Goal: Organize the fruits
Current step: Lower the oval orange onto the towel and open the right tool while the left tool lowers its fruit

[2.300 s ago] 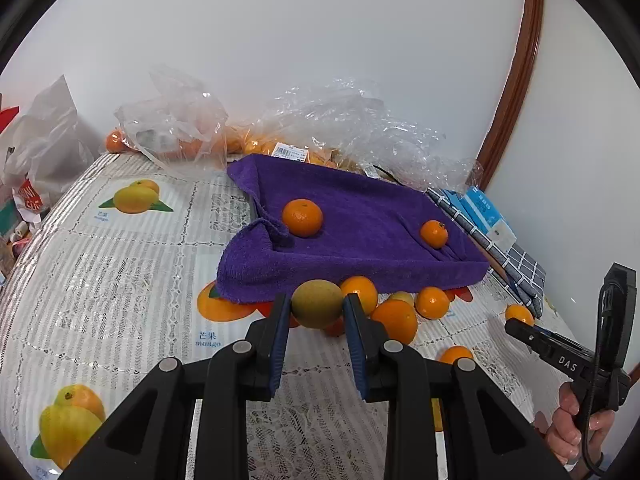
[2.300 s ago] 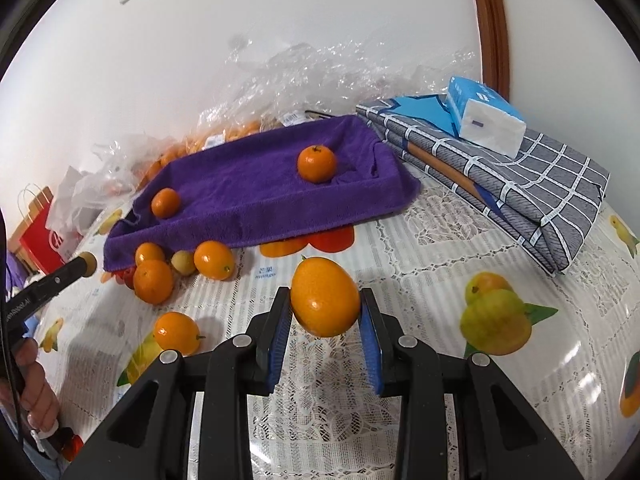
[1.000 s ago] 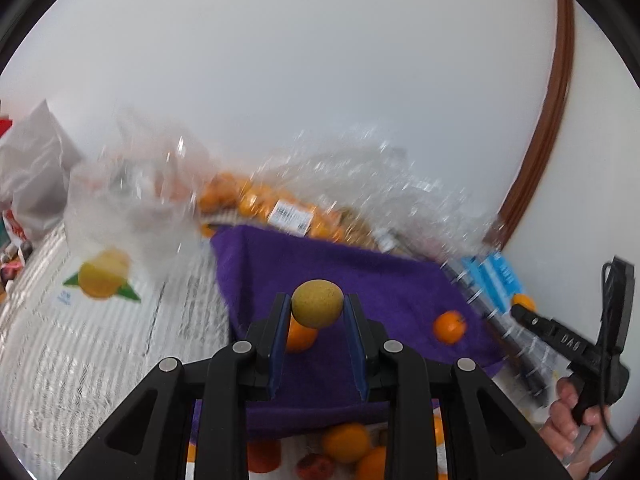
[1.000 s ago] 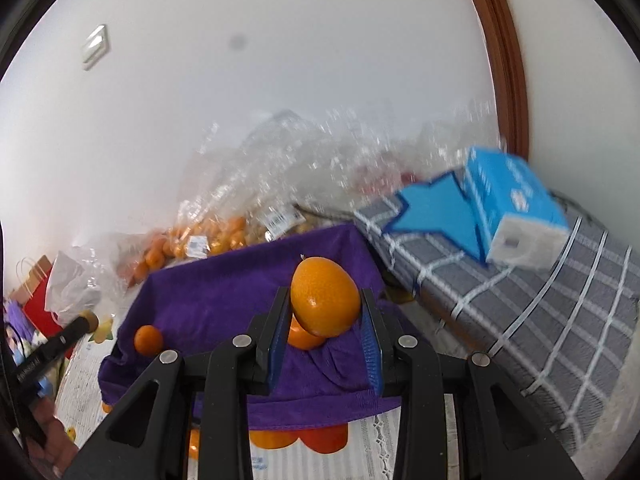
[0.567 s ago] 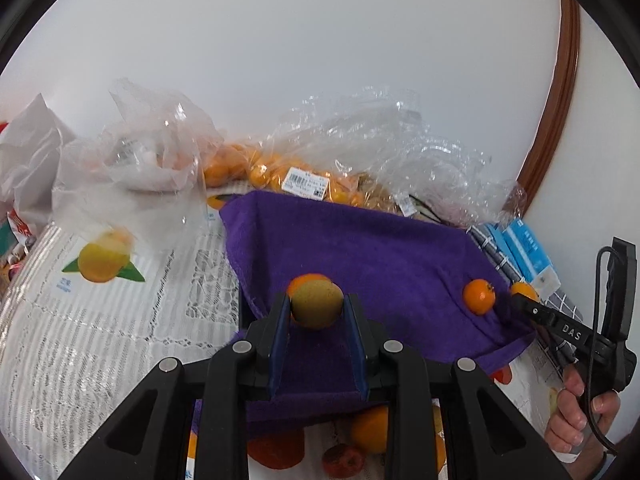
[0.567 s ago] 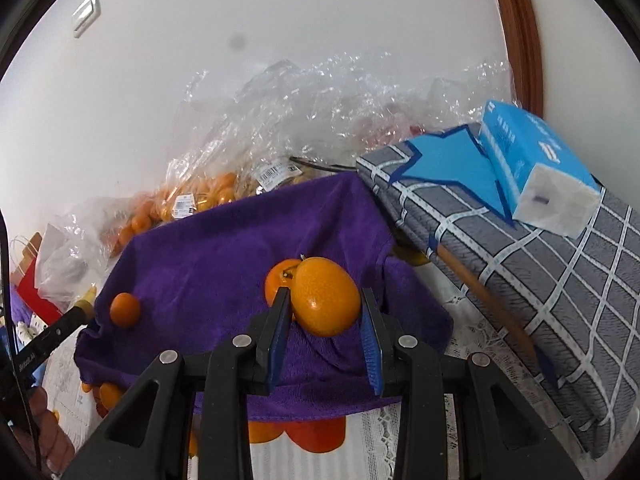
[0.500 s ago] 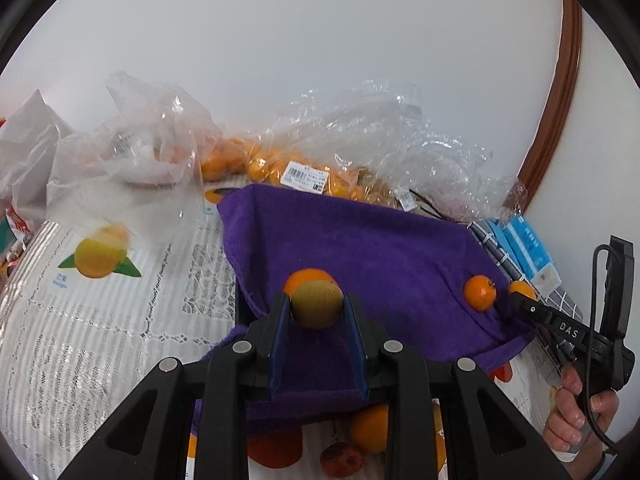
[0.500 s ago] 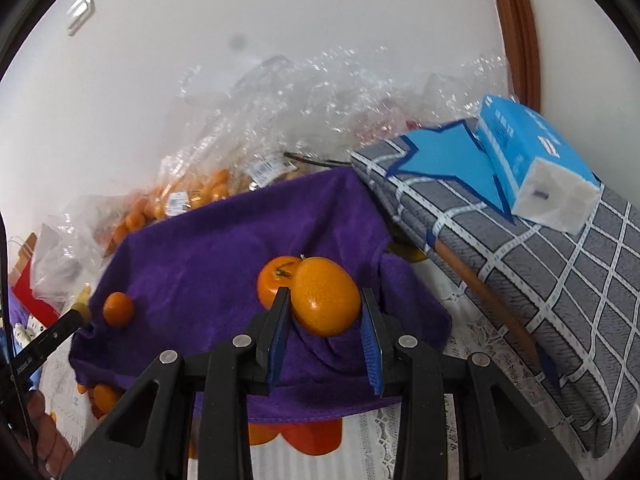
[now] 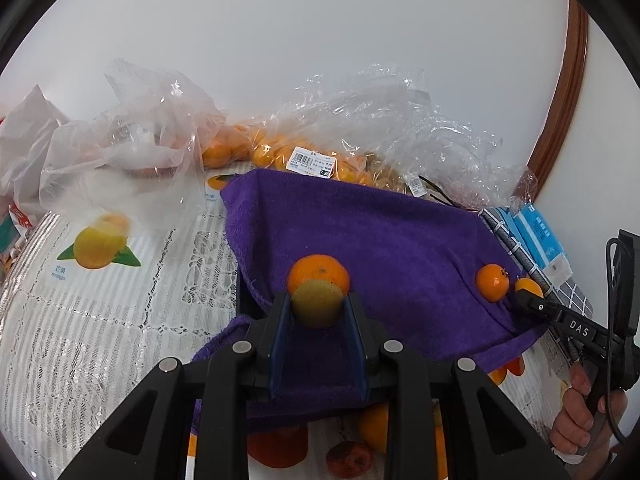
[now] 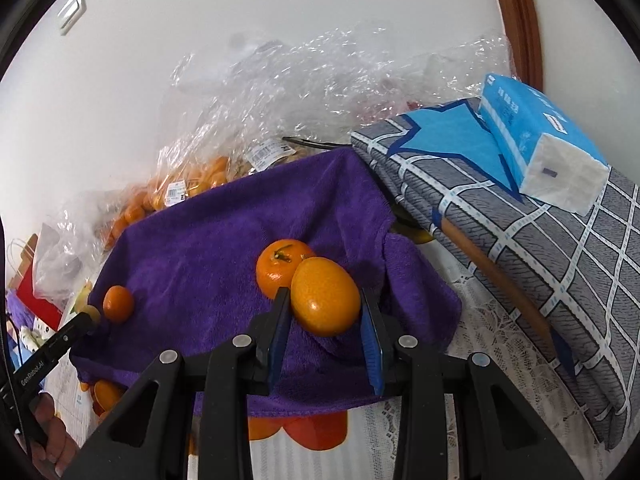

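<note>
My left gripper (image 9: pixel 317 307) is shut on a yellow-green fruit (image 9: pixel 317 303) and holds it over the near edge of the purple towel (image 9: pixel 384 232), just in front of an orange (image 9: pixel 318 274) lying there. My right gripper (image 10: pixel 325 307) is shut on an oval orange fruit (image 10: pixel 325 295) over the towel's right part (image 10: pixel 224 248), next to a mandarin (image 10: pixel 280 266). A smaller mandarin (image 10: pixel 118 303) lies at the towel's left end; in the left wrist view the right-hand mandarin (image 9: pixel 492 282) sits near the right gripper's tip.
Clear plastic bags of oranges (image 9: pixel 320 160) lie behind the towel by the wall. A folded grey checked cloth (image 10: pixel 540 248) with a blue tissue pack (image 10: pixel 536 140) lies right of the towel. Loose fruits (image 9: pixel 348 452) lie on the lace tablecloth in front of the towel.
Both grippers have come lower and nearer over the towel with their fruits still held. Each held fruit is now close beside a fruit lying on the towel.
</note>
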`<state>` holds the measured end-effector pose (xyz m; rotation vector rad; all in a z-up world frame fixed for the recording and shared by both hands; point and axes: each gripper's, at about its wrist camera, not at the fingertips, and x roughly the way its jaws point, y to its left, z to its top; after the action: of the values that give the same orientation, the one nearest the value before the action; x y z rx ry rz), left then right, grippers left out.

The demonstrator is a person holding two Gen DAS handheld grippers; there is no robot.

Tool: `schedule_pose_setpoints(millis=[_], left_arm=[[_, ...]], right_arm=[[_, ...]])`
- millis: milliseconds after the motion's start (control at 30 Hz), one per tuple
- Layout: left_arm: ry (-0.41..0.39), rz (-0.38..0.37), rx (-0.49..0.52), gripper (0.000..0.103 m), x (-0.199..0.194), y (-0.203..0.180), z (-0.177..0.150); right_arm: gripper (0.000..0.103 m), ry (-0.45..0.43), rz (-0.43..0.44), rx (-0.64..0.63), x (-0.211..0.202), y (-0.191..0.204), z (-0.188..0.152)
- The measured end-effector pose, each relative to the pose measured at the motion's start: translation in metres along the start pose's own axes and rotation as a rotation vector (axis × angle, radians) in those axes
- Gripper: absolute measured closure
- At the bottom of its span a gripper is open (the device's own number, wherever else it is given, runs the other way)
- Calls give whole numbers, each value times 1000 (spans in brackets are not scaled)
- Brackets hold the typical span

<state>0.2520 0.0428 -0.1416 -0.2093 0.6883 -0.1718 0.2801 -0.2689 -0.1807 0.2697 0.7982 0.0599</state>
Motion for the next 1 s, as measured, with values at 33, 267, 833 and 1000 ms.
schedule_pose_setpoints(millis=[33,267,833,1000], left_arm=[[0,7,3,77,0,0,0],[26,27,1,77,6,-1,-1],[16,18,20,77,6,-5,-1],[-3,29,56,77,2,-12,-2]], right_arm=[[70,-2,-1,-7,0,1,-1],[69,-3,-24,-49,0,6,-3],[67,-86,-60,-89,-16,12,-4],[62,-133,-78,-125,-25,17,-7]])
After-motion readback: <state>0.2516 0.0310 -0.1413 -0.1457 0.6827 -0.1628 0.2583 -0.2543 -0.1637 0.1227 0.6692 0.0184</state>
